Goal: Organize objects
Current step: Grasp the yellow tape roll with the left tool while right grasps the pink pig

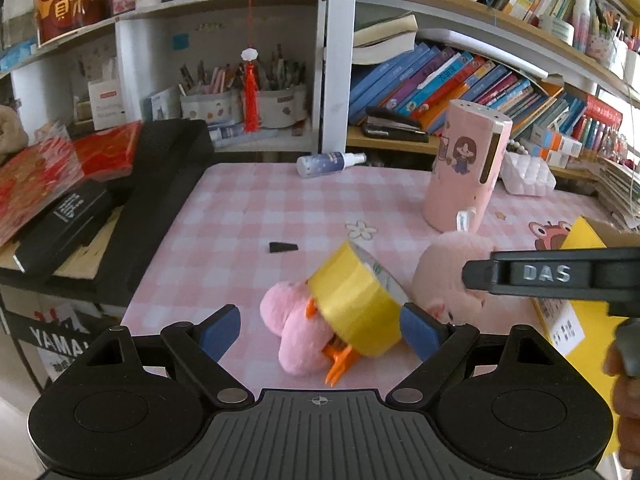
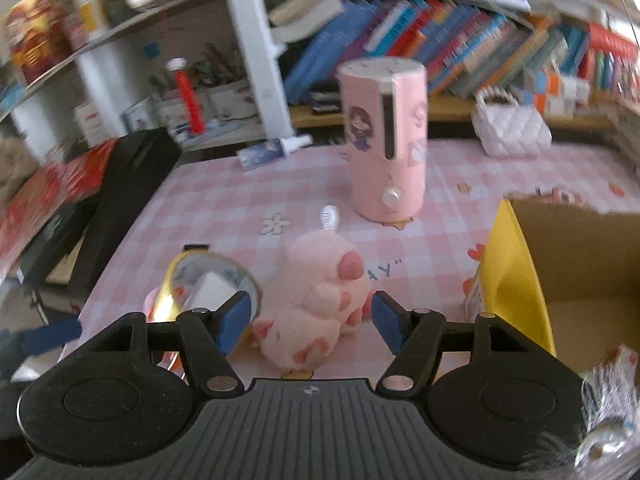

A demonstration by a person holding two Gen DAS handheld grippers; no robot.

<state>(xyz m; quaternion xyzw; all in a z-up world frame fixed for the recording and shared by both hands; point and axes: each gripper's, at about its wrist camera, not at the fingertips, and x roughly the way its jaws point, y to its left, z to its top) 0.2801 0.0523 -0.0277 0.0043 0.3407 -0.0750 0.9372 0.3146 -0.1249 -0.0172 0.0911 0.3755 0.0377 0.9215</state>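
Clearly, we have two light things to deal with. In our left gripper the yellow tape roll touches the right pad only; the fingers are spread wide, and the rigid, slick roll rests tilted on a pink plush slipper. Our right gripper, fingers spread, straddles the soft pink paw plush on the checked tablecloth without pressing. We'd pinch its squashy middle, then carry it toward the cardboard box.

On the bench, a tape roll leaned against a plush slipper, left of a paw-shaped plush. A humidifier stood behind the plush, with a spray bottle lying farther back left. An open carton sat at the right.
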